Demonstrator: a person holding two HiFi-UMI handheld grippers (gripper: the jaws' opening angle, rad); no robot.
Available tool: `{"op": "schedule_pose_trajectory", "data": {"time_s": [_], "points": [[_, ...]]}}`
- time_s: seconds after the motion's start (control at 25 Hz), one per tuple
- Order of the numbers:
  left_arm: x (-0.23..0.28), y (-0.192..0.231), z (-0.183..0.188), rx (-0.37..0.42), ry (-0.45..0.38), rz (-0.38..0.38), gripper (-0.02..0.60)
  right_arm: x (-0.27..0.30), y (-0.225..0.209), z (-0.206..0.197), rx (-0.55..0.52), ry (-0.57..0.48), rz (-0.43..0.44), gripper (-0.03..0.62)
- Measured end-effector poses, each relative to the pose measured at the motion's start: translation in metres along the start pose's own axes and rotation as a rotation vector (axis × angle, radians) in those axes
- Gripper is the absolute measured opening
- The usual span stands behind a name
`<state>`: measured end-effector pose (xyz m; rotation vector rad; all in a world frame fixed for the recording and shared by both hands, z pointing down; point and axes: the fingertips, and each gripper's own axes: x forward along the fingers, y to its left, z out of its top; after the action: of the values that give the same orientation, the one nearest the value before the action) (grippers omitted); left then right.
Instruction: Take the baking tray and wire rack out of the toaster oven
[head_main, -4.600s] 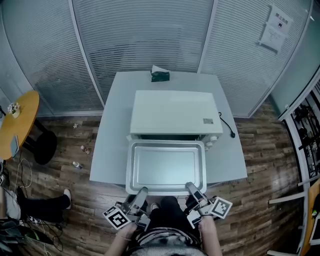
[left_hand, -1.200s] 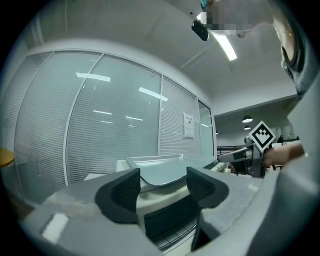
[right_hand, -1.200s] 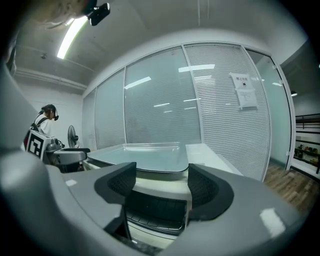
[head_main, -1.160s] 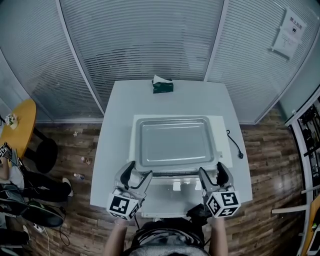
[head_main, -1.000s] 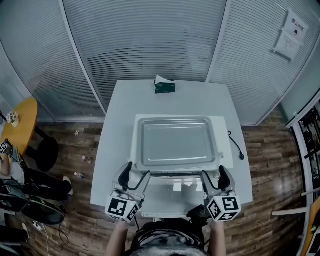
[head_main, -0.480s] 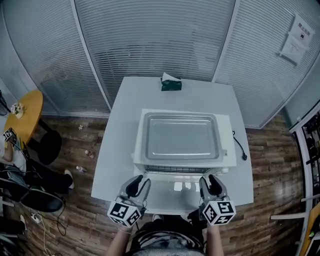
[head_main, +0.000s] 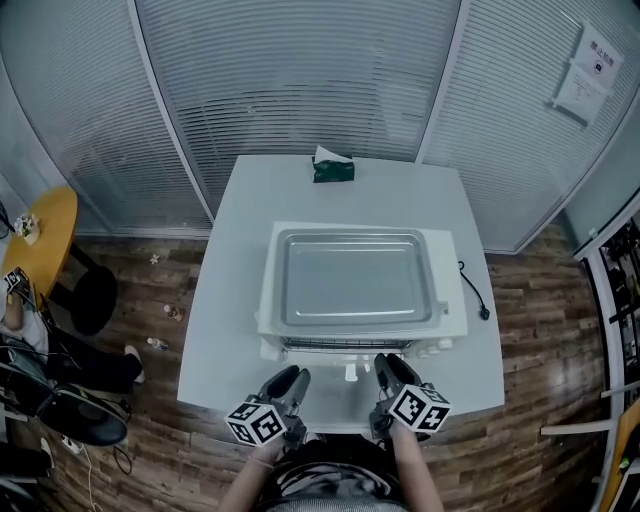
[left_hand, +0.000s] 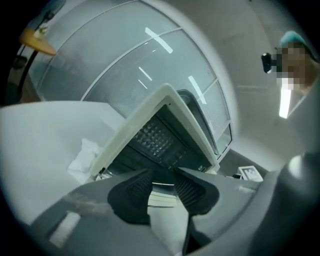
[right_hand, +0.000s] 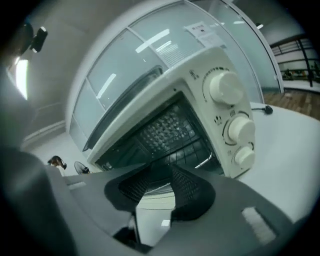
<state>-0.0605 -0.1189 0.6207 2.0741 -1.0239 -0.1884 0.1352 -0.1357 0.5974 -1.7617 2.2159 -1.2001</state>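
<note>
Atop toaster oven (head_main: 452, 300): baking tray (head_main: 355, 280); wire rack (right_hand: 192, 147) inside oven.

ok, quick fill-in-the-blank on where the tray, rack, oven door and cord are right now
1. The baking tray lies on ___ of the toaster oven.
2. The wire rack sits ___ the oven.
3. The oven door is ___.
4. In the head view, the black cord lies on the table to the ___ of the oven.

Missing words: top; inside; open; right
</note>
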Motion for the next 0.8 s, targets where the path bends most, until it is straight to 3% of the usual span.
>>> {"op": "schedule_pose_trajectory", "data": {"time_s": [0.28,0.52,0.8], "points": [[0.025,0.029,-0.033,-0.313,0.024,0.005,0.126,0.023,-0.027,-0.037,0.207,0.116,-0.013,0.176],[0.056,0.046,-0.044,-0.387,0.035,0.015,0.158,0.047,-0.039,-0.047,0.231,0.174,0.015,0.184],[0.093,0.060,-0.037,-0.629,-0.082,-0.025,0.164,0.076,-0.036,-0.052,0.309,0.205,0.058,0.162]]}}
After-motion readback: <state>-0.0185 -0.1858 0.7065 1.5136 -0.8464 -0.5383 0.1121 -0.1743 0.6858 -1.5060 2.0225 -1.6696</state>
